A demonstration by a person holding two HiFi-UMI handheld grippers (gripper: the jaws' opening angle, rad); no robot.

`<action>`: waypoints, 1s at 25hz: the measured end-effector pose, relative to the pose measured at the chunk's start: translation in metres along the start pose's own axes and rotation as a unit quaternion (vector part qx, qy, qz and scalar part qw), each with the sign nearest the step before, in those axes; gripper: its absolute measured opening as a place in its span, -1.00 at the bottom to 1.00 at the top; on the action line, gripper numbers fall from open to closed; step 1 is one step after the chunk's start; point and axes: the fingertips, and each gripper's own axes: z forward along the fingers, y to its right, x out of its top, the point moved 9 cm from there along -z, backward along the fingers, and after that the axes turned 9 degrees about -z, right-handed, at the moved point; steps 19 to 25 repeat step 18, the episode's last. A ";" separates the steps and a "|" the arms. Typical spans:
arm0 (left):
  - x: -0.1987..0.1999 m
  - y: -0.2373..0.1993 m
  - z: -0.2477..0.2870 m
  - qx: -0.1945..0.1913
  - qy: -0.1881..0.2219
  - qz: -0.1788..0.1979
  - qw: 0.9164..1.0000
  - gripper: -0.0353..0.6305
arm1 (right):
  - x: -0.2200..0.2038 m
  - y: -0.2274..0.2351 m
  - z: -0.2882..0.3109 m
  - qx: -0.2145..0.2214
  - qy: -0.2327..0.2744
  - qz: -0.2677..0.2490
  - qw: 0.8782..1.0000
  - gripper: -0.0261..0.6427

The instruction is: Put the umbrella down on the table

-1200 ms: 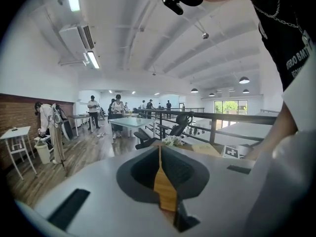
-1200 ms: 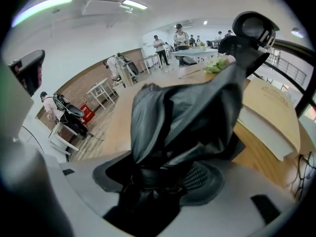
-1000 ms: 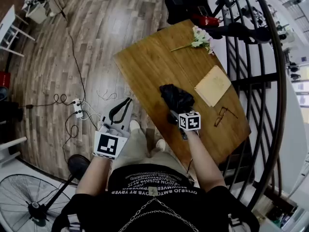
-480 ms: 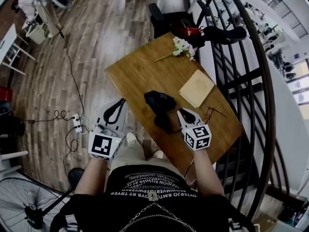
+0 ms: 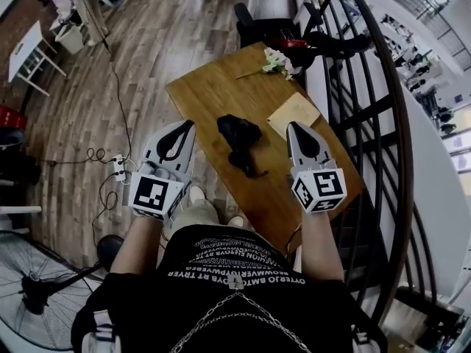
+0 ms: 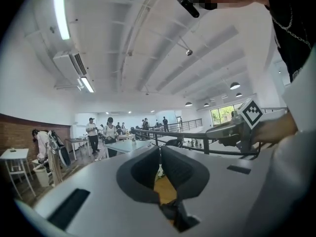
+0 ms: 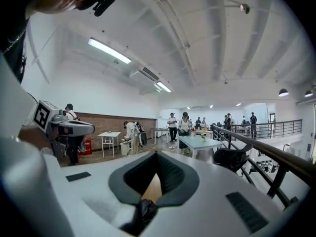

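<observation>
Folded black umbrella (image 5: pixel 237 142) lies flat on the wooden table (image 5: pixel 199 94), near the middle, just beside the tan pad (image 5: pixel 293 114) and well apart from the flowers (image 5: pixel 276 63) at the far end. My right gripper (image 5: pixel 295 129) is above the table's right side, jaws pressed together with nothing between them. My left gripper (image 5: pixel 182 131) hangs off the table's left edge, jaws likewise together and empty. Neither touches the umbrella. I judge the put-down done. What's left is only to keep both grippers clear of it.
</observation>
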 end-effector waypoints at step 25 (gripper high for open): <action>0.017 0.055 -0.035 -0.007 0.065 0.028 0.997 -0.79 | 0.016 -0.009 -0.057 0.040 0.022 0.016 0.999 -0.87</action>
